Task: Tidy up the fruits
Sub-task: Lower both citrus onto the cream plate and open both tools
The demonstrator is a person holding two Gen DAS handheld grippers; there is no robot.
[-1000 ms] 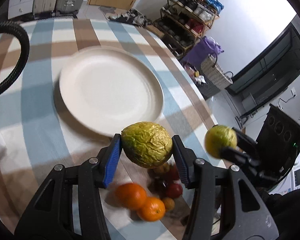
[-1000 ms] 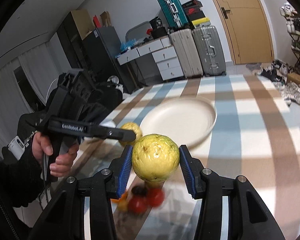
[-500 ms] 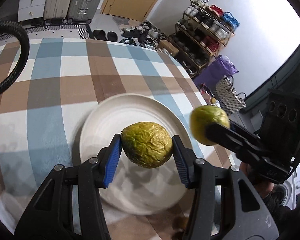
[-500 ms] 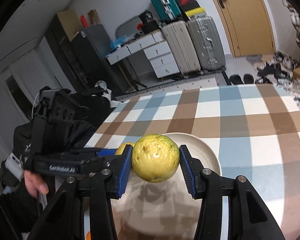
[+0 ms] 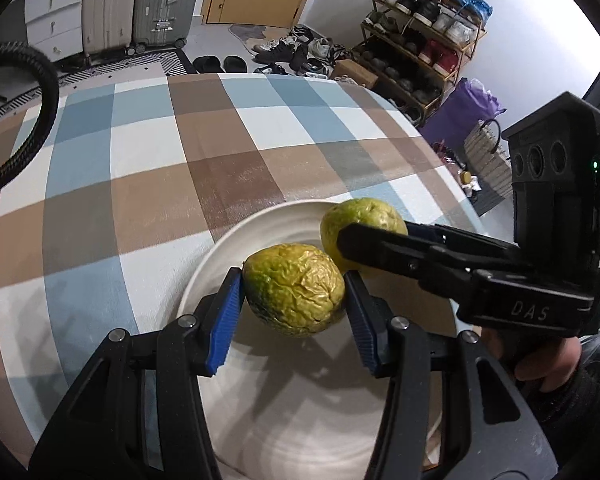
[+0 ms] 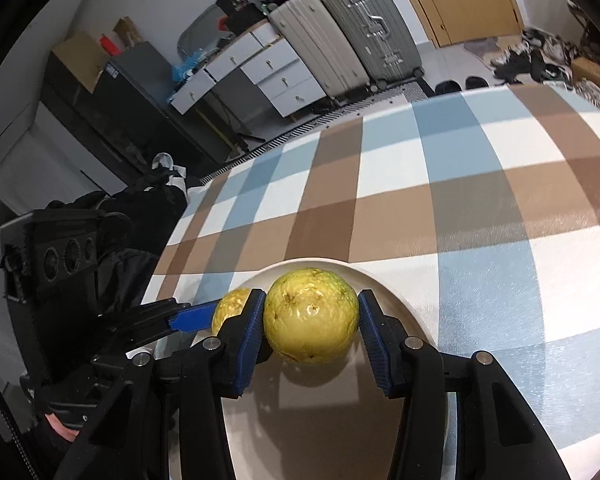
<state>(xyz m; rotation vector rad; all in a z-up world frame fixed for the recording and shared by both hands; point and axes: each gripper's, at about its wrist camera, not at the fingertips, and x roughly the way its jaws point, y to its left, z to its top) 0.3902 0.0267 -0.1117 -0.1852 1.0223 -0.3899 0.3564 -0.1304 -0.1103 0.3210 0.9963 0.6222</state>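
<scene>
You're clamping the wrinkled fruit (image 5: 296, 290) in your left gripper (image 5: 294, 300), blue pads (image 5: 226, 320) pressing both its sides. Your right gripper (image 6: 312, 328) is gripping the smoother yellow fruit (image 6: 311, 314) the same way. Both fruits are hanging over the far part of the white plate (image 5: 300, 420), nearly touching each other, the smooth one slightly farther and to the right of the wrinkled one. Whether either is resting on the plate yet, can't tell. The wrinkled fruit's long axis is running across your left jaws. The plate is lying straight below both grippers, so the next move is probably down and release. The plaid tablecloth (image 5: 140, 168) is stretching away beyond.
</scene>
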